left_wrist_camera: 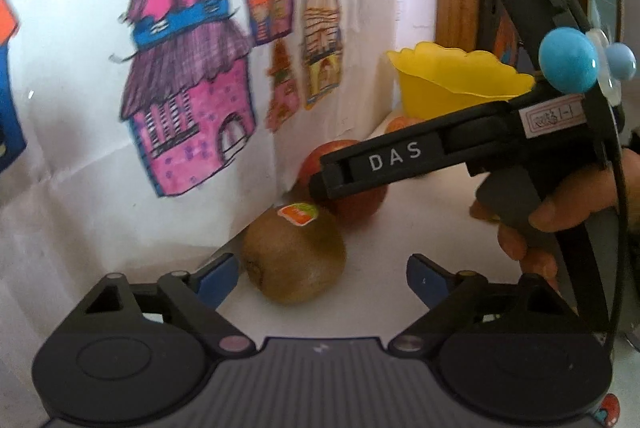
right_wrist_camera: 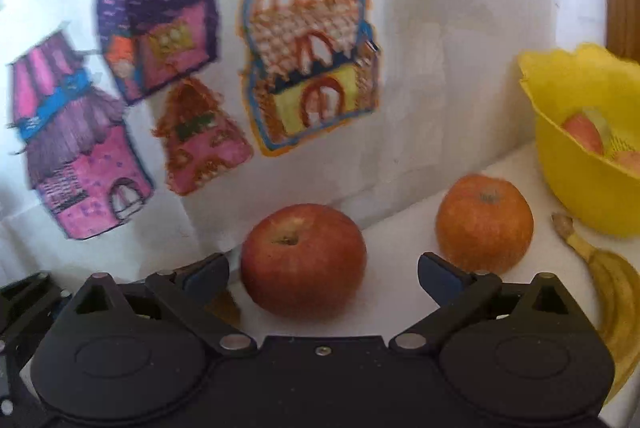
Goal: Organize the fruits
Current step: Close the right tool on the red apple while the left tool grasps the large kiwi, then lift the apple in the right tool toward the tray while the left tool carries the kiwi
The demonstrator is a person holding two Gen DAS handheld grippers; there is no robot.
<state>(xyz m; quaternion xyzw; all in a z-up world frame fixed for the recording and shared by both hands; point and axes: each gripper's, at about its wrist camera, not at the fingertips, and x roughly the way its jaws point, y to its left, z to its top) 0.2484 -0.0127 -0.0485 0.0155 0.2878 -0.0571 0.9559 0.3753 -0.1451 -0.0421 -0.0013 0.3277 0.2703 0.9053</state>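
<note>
A brown kiwi [left_wrist_camera: 294,254] with an orange and green sticker on top lies on the white table [left_wrist_camera: 400,248], close against the paper-covered wall. It sits between the two blue-padded fingers of the left tool [left_wrist_camera: 320,278], which is spread wide with neither pad touching the fruit. Just behind the kiwi is a red apple [right_wrist_camera: 303,260], which in the right wrist view lies between the fingers of the right tool [right_wrist_camera: 323,278]; that tool is also spread apart, with gaps on both sides of the apple. In the left wrist view the right tool reaches in from the right, marked "DAS", its tip at the apple and a hand [left_wrist_camera: 560,211] wrapped around its grip.

To the right of the apple, apart from it, stands an orange-coloured fruit [right_wrist_camera: 484,224], stem end up. Beyond it a banana [right_wrist_camera: 608,284] lies along the table's right side, its stem pointing toward a yellow bowl [right_wrist_camera: 576,187] with a wavy rim. The bowl holds pieces of reddish fruit. Coloured drawings of houses [right_wrist_camera: 312,55] hang on the wall behind everything.
</note>
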